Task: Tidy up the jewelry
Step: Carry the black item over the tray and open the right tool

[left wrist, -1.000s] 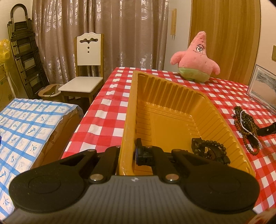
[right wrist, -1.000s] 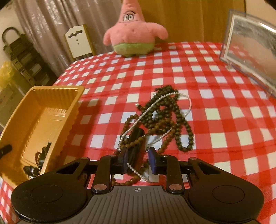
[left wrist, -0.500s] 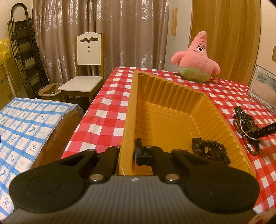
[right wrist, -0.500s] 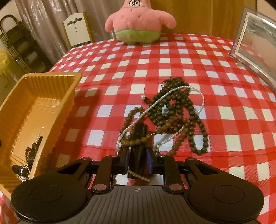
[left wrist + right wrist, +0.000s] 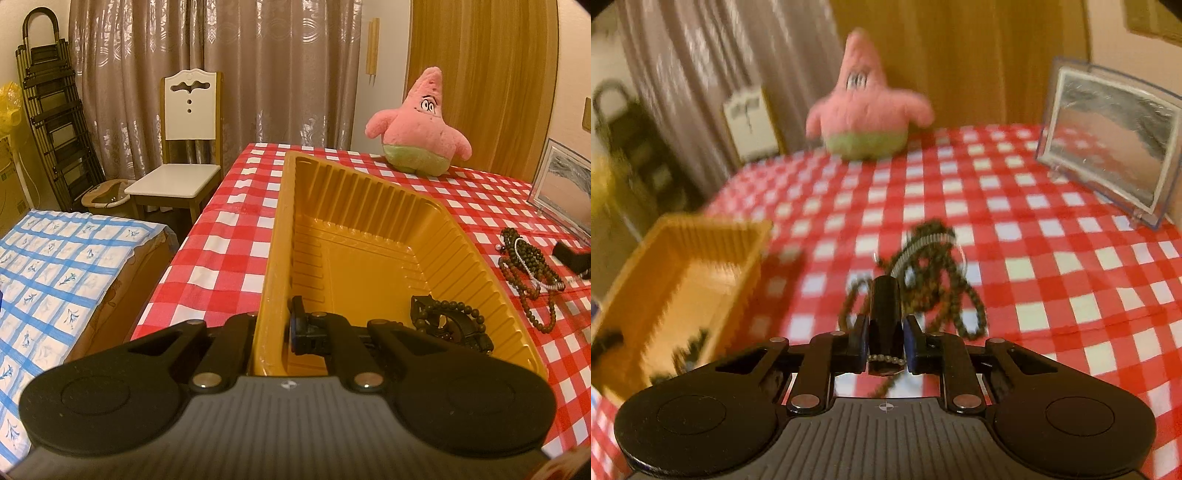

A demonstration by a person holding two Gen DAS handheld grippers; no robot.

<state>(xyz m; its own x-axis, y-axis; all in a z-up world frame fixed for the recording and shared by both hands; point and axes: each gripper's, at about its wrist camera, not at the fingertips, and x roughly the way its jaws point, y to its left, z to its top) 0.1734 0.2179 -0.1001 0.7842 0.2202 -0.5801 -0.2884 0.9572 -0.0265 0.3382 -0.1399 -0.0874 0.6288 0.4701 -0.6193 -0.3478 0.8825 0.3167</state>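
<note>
left tool [image 5: 271, 332]: clamped on the ribbed yellow plastic tray's [image 5: 373, 206] wall; keep steady
right tool [image 5: 885, 341]: pinching a black holder [image 5: 884, 306] with the tangled bead strands [image 5: 934, 266]; lift slow

Right wrist view: motion blur smears the yellow tray [image 5: 683, 280] at 9 o'clock and the bead necklaces [image 5: 934, 273]. Left wrist view: the picture frame [image 5: 565, 188] is cropped at 3 o'clock.

The left tongs [image 5: 273, 332] point forward and downward toward 12 o'clock, jaws clamped flat on the near wall of the yellow tray [image 5: 271, 280]. The right tongs [image 5: 885, 341] also tilt downward, jaws pinched on a black block [image 5: 884, 310], a strand of pearl beads [image 5: 886, 359] caught across them.
</note>
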